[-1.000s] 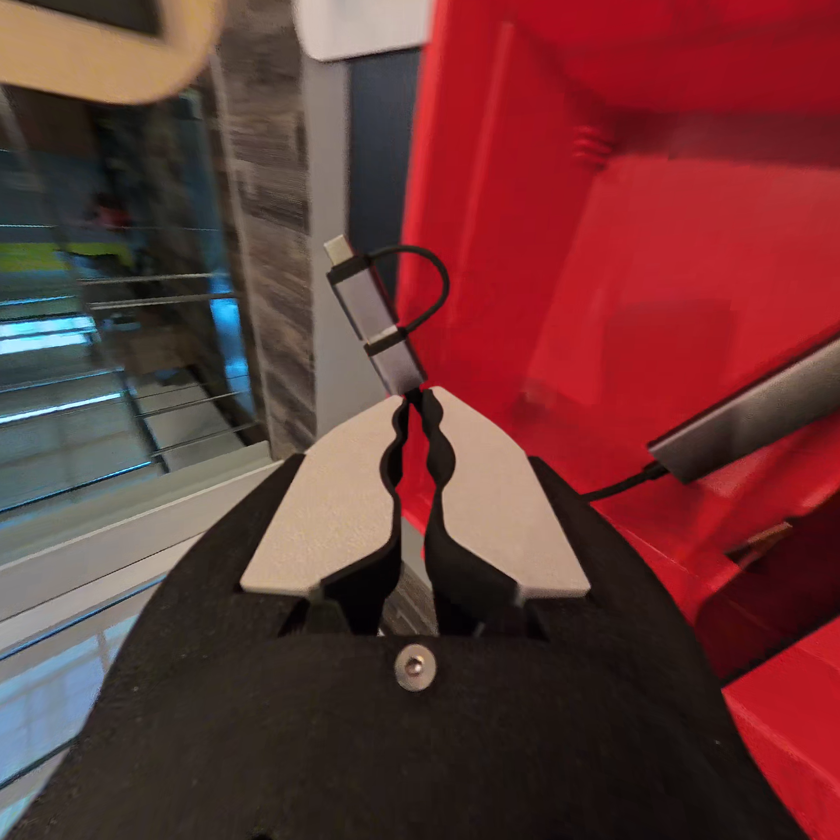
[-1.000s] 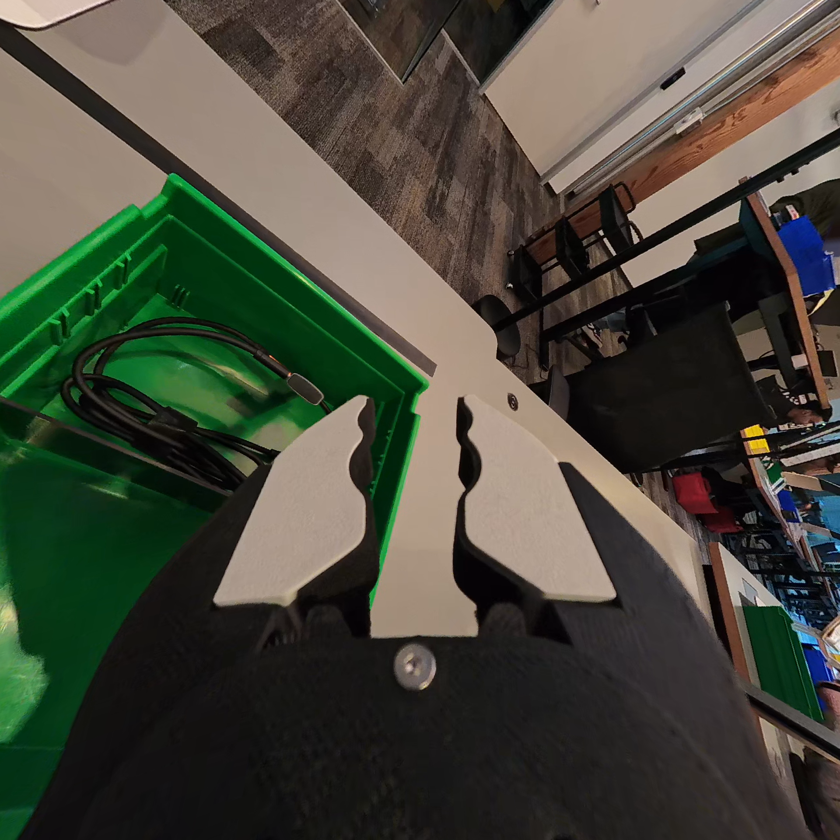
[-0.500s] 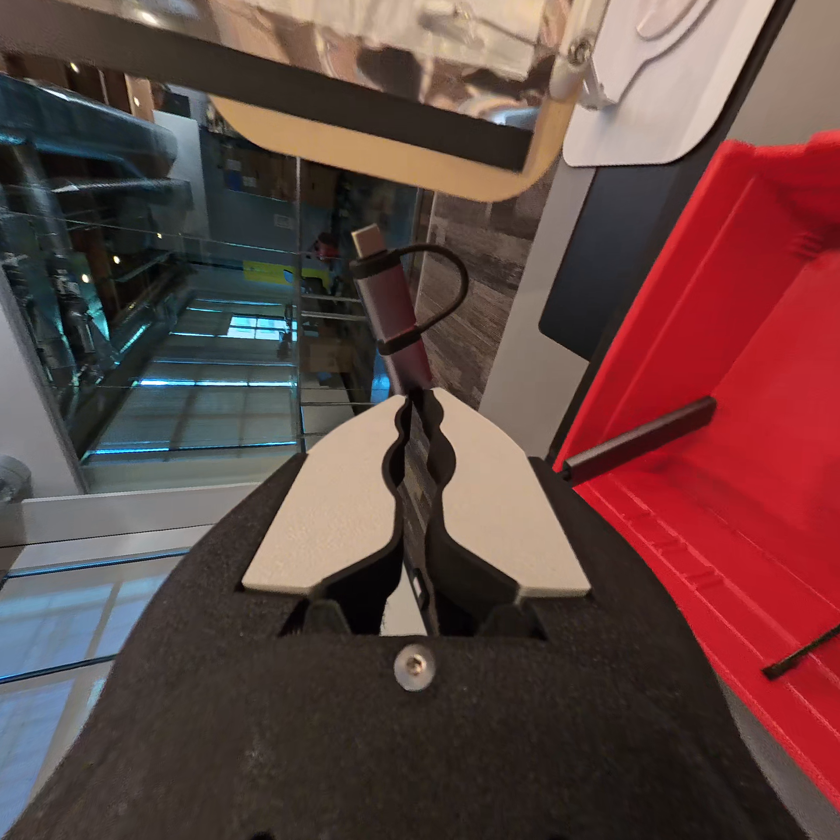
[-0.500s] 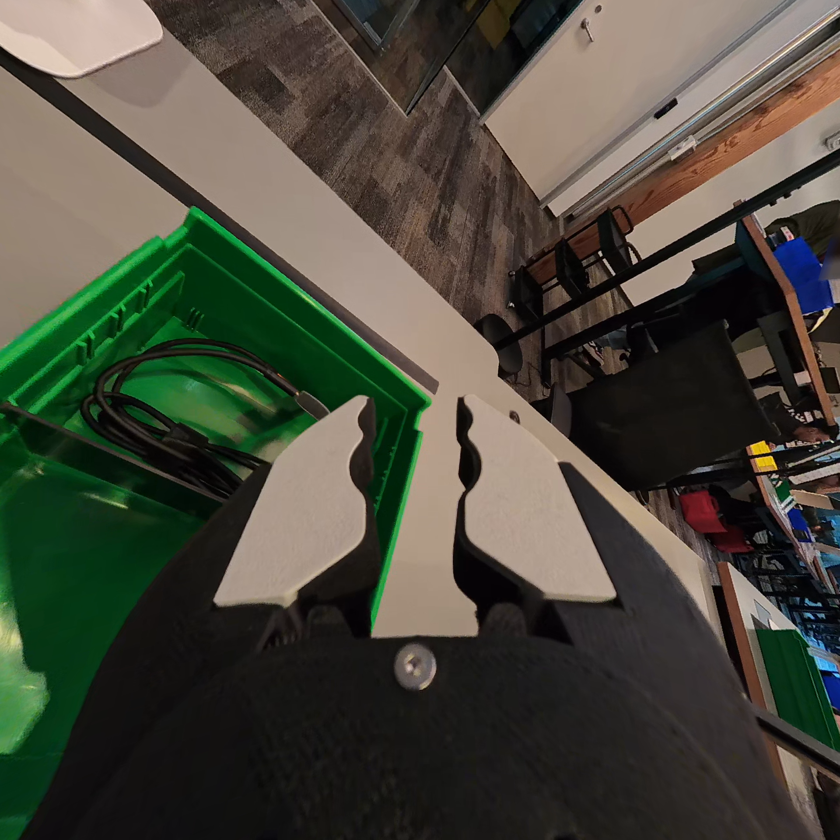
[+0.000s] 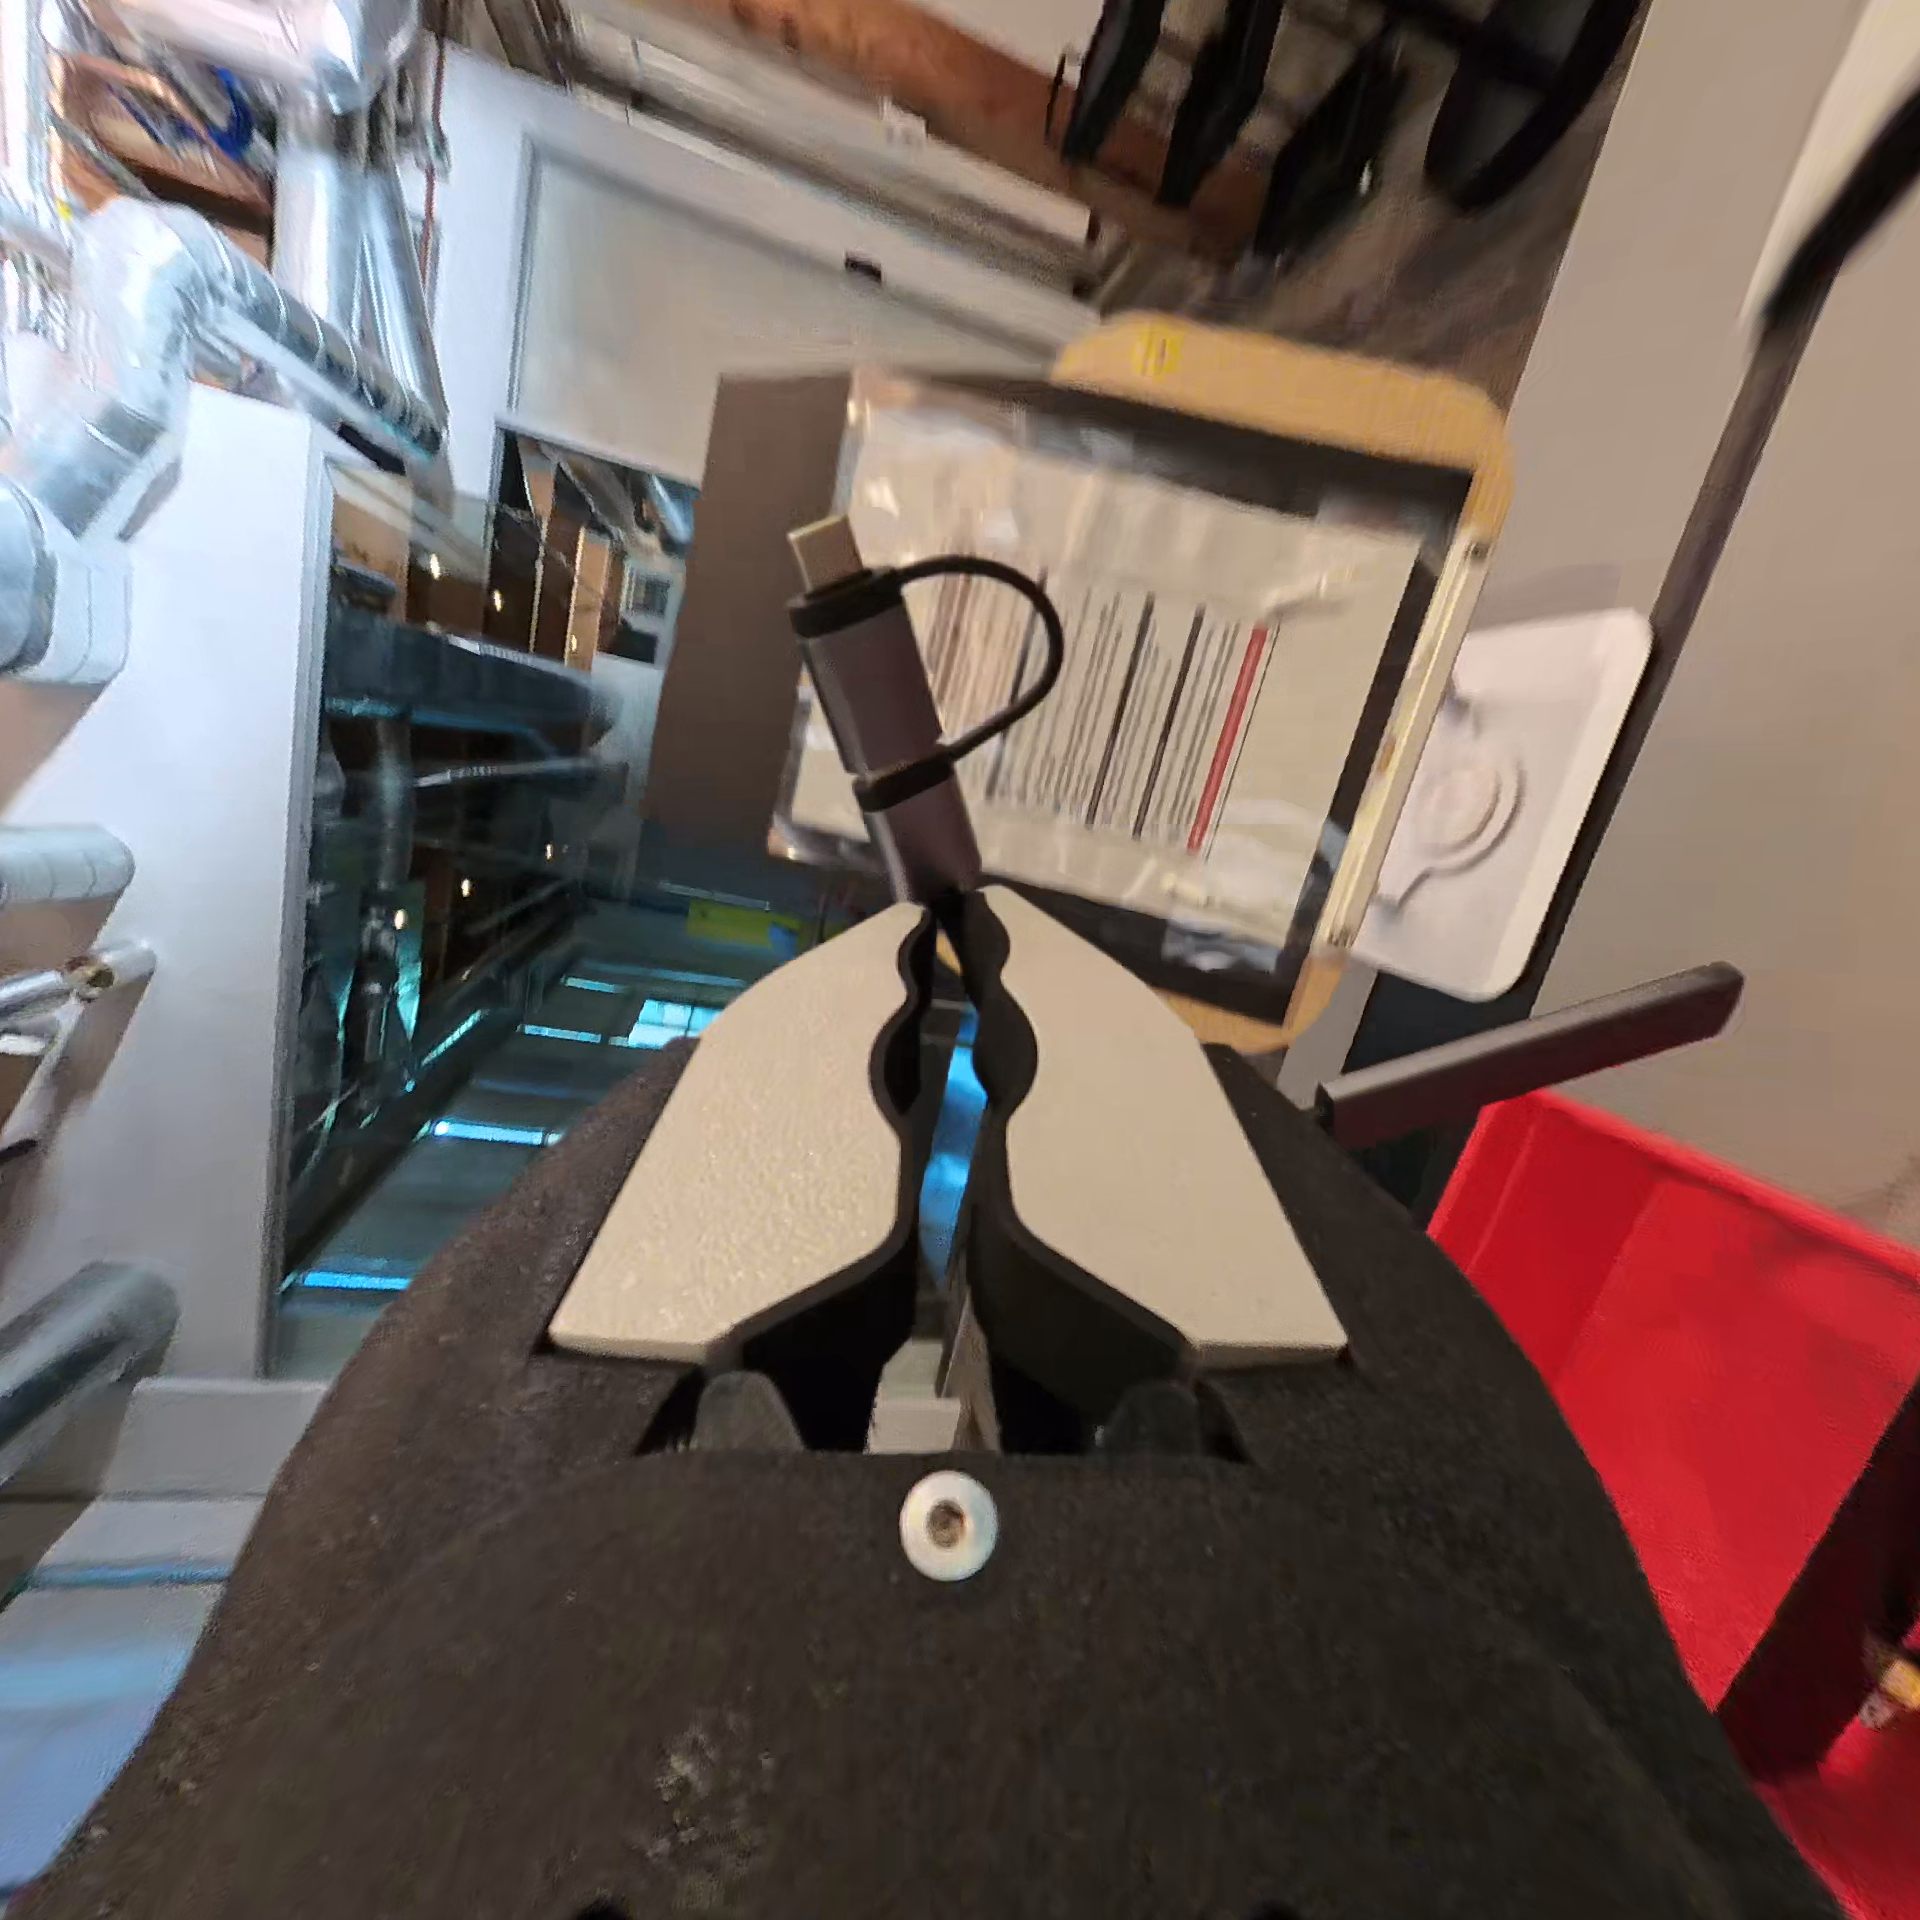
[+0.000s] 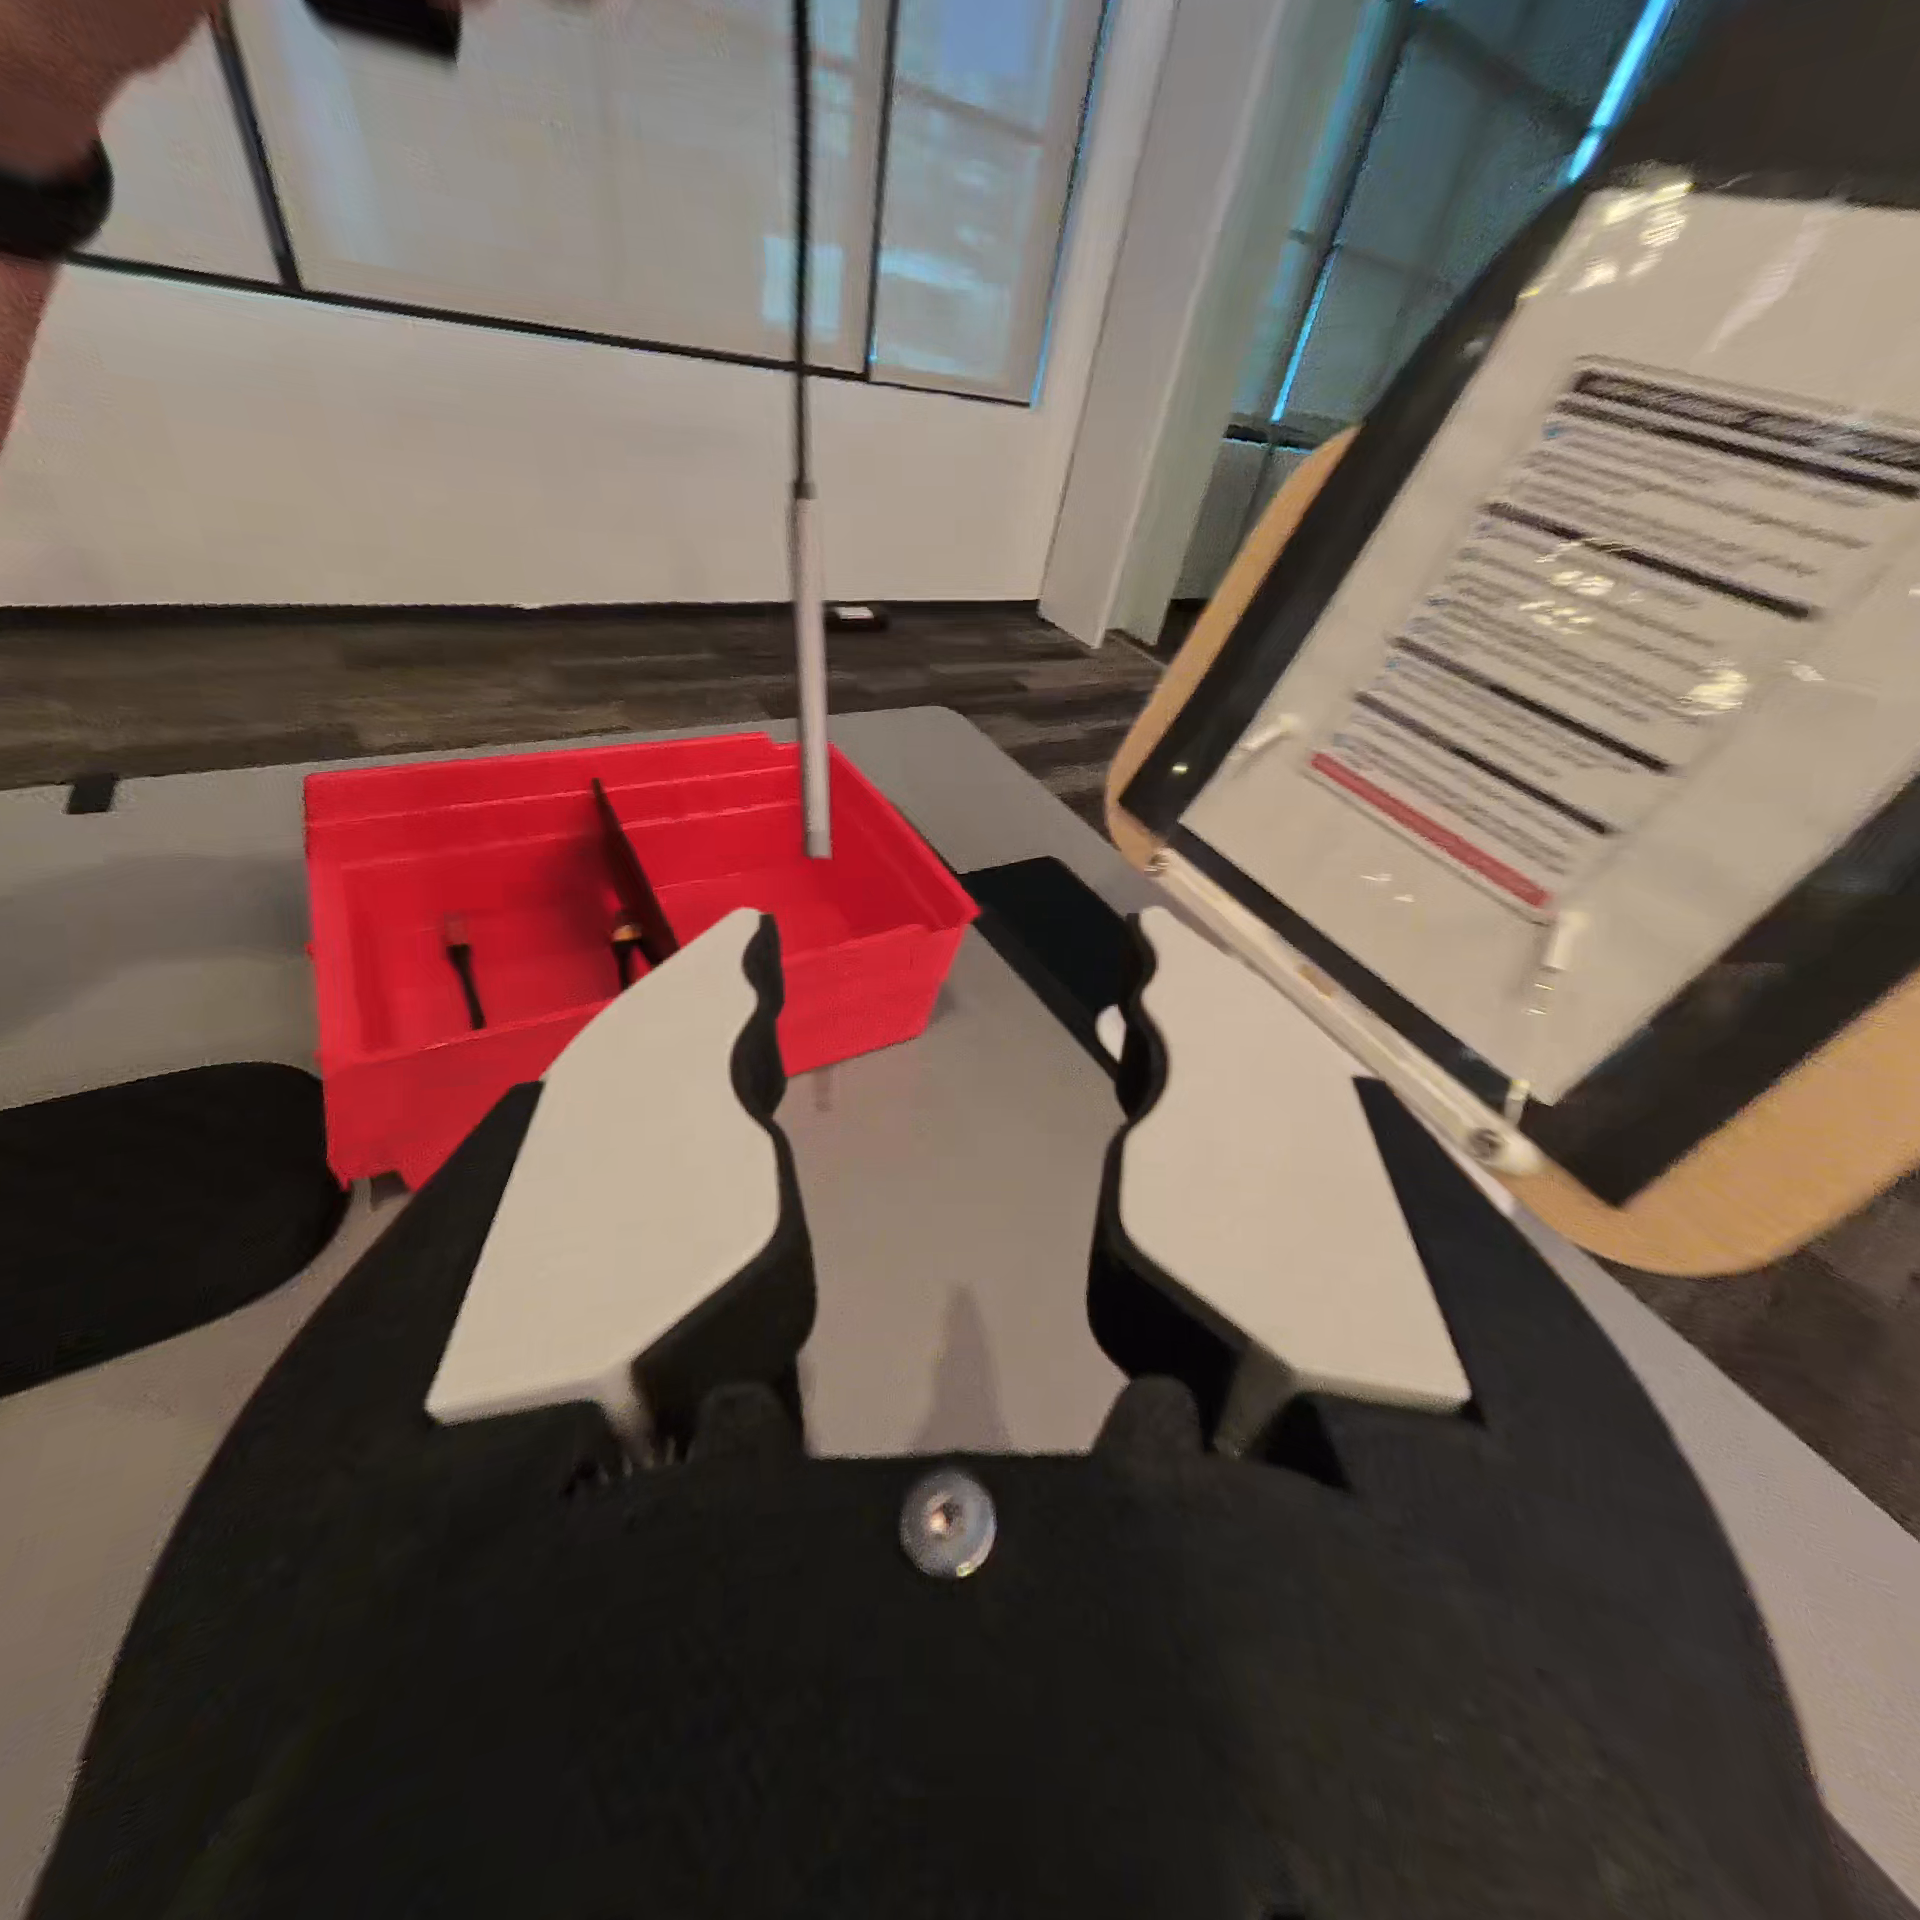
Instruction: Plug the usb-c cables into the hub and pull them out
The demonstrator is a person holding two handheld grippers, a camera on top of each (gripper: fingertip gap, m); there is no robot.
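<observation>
My left gripper (image 5: pixel 951 914) is shut on the base of a grey USB-C connector (image 5: pixel 894 707) with a black looped tether, which sticks up past the fingertips. The slim grey hub (image 5: pixel 1527 1049) dangles at the end of its cable; in the right wrist view the hub (image 6: pixel 812 675) hangs upright over the red bin (image 6: pixel 883 977). My right gripper (image 6: pixel 951 935) is open and empty, low over the grey table, pointing at the red bin. A short black cable (image 6: pixel 464 977) lies in the bin's left compartment.
A black divider (image 6: pixel 634 873) splits the red bin, which also shows in the left wrist view (image 5: pixel 1662 1351). A wood-framed sign stand (image 6: pixel 1558 727) leans at the right, close to my right gripper. A black pad (image 6: pixel 135 1195) lies at the left. A person's arm (image 6: pixel 52 197) is at top left. My right fingertips sit around 20 centimeters from my left ones.
My left gripper rose and tilted up out of the red bin with the connector, the hub swinging below. My right gripper swung away from the green bin toward the red bin and opened wider.
</observation>
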